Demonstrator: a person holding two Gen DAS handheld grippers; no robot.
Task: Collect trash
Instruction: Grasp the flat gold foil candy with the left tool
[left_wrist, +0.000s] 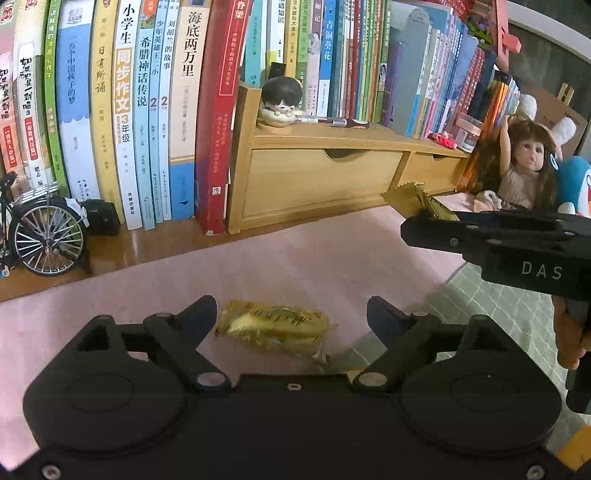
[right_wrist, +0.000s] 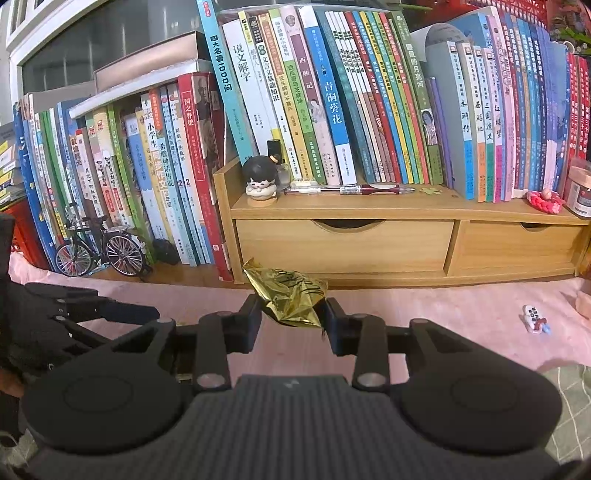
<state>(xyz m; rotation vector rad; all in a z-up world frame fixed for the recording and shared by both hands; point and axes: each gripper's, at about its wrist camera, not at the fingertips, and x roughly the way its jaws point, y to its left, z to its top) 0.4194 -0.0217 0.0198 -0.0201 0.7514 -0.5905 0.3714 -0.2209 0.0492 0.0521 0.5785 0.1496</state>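
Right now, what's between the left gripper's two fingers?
A gold wrapper lies on the pink mat between the open left gripper's fingers, untouched, in the left wrist view.

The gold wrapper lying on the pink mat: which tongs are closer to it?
Left. The left tongs stand open around the gold wrapper; the right tongs are farther off, gripping another wrapper.

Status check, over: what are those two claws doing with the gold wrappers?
Right gripper shut on crumpled wrapper, off the mat. Left gripper open, second wrapper on the pink mat between its fingers. Nothing in the way.
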